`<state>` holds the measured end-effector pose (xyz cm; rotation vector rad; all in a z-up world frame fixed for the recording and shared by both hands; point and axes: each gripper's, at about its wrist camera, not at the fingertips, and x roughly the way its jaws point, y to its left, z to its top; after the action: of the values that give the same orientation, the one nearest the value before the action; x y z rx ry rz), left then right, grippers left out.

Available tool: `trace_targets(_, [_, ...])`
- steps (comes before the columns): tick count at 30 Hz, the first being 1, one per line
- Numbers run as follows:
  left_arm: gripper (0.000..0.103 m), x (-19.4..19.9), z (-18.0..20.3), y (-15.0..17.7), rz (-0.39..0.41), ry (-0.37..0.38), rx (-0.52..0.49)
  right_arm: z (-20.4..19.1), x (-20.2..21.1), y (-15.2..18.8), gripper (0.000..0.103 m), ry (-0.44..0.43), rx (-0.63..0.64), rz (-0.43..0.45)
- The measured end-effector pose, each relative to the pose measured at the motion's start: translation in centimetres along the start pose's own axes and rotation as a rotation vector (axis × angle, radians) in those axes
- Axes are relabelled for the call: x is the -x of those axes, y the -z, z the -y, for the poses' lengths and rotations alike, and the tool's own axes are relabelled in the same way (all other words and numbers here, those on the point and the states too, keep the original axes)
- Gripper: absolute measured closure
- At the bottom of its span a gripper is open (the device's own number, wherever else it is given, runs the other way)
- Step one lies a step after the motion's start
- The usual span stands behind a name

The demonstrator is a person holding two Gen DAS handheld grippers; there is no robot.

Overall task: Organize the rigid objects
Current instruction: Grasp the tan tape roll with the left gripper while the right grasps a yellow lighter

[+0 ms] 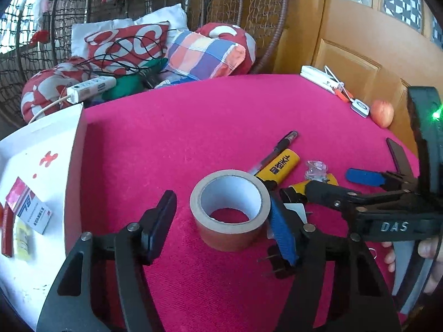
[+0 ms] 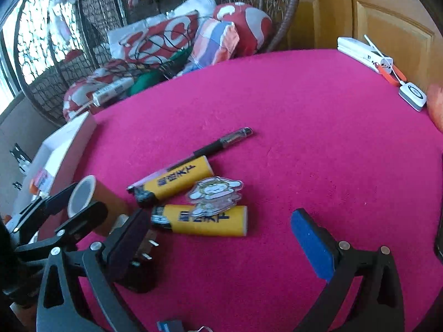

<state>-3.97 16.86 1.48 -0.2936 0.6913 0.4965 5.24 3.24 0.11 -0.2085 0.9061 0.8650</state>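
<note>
A brown tape roll (image 1: 231,210) stands on the pink table (image 1: 193,127) between the fingers of my open left gripper (image 1: 224,227); it also shows in the right wrist view (image 2: 88,202). The fingers straddle it without clear contact. My right gripper (image 2: 221,232) is open and empty, low over the table just in front of two yellow lighters (image 2: 177,179) (image 2: 205,220), an acrylic cartoon charm (image 2: 213,193) and a black pen (image 2: 221,144). A black plug adapter (image 2: 141,260) lies beside its left finger. In the left wrist view the right gripper (image 1: 368,182) reaches in from the right.
A white box (image 1: 38,182) with small packets stands at the table's left edge. A white power bank (image 2: 365,52), a small white device (image 2: 412,95) and an apple (image 1: 382,113) lie at the far right. Cushions and a wicker chair stand behind the table.
</note>
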Motion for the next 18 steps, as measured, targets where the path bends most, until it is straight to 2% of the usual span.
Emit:
trace_targets(3, [0.035,0.2,0.3,0.3,0.006,-0.011,-0.022,-0.7,-0.1,0.1,0.000,-0.001,0.068,-0.013])
trace_targets(7, [0.035,1.3,-0.3,0.6,0.023,-0.020,0.011,-2.0,-0.2,0.6,0.000,-0.008,0.129,-0.007])
trace_targets(9, [0.035,1.5,-0.5,0.7,0.026,-0.035,0.016,-2.2,-0.3,0.5,0.000,-0.002,0.124,0.003])
trace_targets(14, [0.035,0.7,-0.4,0.7,0.007,-0.019,0.025,-2.0,-0.6,0.1,0.002,0.034,0.092,0.006])
trace_targets(18, [0.035,-0.4,-0.2,0.2,-0.017,-0.019,0.026,-2.1,-0.9,-0.2,0.009,0.080,0.100,0.007])
